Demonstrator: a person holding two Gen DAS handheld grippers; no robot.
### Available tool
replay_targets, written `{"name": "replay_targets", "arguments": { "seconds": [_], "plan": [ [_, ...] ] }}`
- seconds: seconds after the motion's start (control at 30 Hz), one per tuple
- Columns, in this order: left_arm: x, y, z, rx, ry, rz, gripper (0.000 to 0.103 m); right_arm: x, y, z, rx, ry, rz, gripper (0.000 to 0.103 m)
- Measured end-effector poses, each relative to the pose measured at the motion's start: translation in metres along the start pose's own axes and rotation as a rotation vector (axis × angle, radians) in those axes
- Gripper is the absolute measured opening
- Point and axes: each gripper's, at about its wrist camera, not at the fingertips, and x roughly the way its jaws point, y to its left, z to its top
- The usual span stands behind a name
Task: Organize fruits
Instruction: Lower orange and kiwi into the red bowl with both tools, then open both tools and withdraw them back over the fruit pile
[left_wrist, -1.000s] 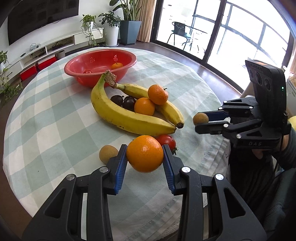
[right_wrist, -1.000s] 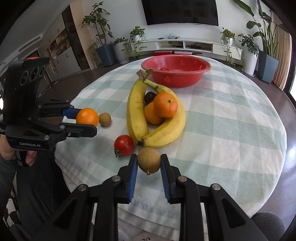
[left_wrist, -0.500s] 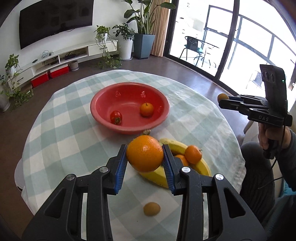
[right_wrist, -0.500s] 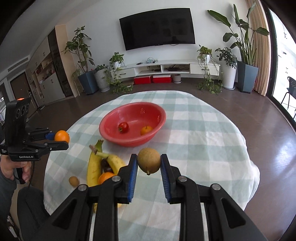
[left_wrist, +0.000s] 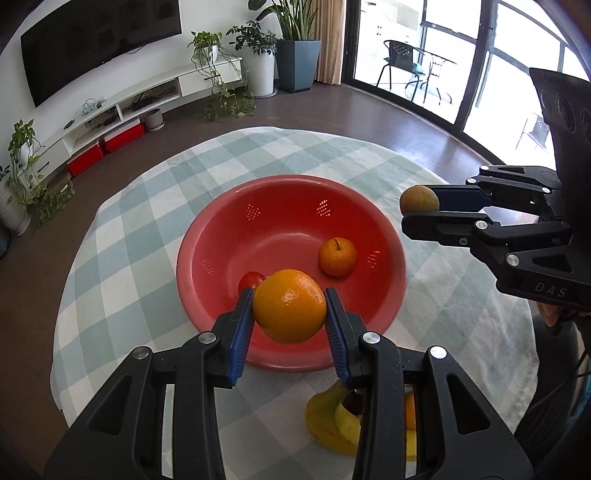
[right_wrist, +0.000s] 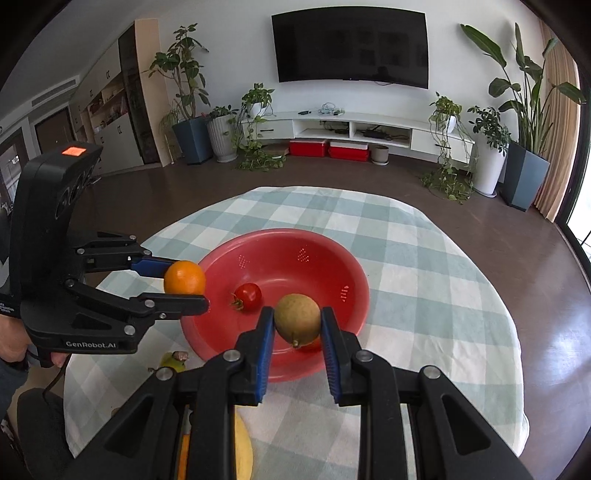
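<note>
Both grippers now hang over the red bowl (left_wrist: 207, 236), having travelled from the near edge of the checked surface (left_wrist: 122, 229), where a second ago they stood by the loose fruit. The left gripper (left_wrist: 290, 308) keeps its jaws clamped on a large orange (left_wrist: 290, 306), held above the bowl's near rim; the right gripper (right_wrist: 297, 325) stays clamped on a brownish-green round fruit (right_wrist: 297, 319), likewise over the near side of the bowl. Inside the bowl lie a red tomato (right_wrist: 249, 296) on the left and a small orange fruit with a stem (left_wrist: 337, 256) on the right. The bananas (left_wrist: 332, 421), which lay in plain view at mid-surface a second ago, now show only partly at the near edge behind the left gripper's fingers. Seen from the left wrist, the right gripper's body reads "DAS"; from the right wrist, the left gripper's reads "GenRobot.AI". A dark television (right_wrist: 351, 48) hangs on the far wall above a low white shelf unit (right_wrist: 354, 129).
</note>
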Motion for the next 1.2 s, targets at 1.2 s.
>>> {"name": "replay_targets", "arguments": {
  "seconds": [1.2],
  "plan": [
    [0.067, 0.0, -0.005, 0.031, 0.091, 0.049, 0.042, 0.072, 0.012, -0.013, -0.101, 0.188, -0.028, 0.027]
  ]
}}
